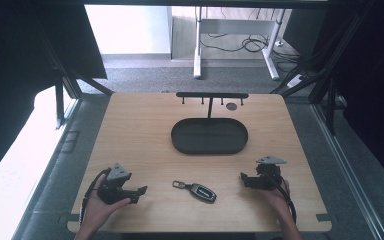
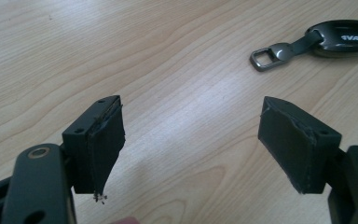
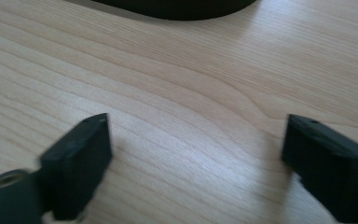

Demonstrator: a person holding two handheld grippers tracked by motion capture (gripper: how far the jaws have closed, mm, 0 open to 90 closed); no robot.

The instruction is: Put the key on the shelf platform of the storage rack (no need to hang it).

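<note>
Key fob (image 1: 202, 192) on wooden table (image 1: 140, 130); grey carpet (image 1: 140, 79) beyond

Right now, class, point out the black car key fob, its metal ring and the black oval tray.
black car key fob (image 1: 203, 192), high view, body middle
metal ring (image 2: 262, 59), left gripper view, frame
black oval tray (image 1: 209, 149), high view, near rim

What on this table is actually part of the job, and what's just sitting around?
Part of the job:
car key, lying between the two grippers
left gripper, open
right gripper, open

Probably just standing by:
black oval tray
hook rack behind the tray
white desk legs on the floor beyond the table
</note>
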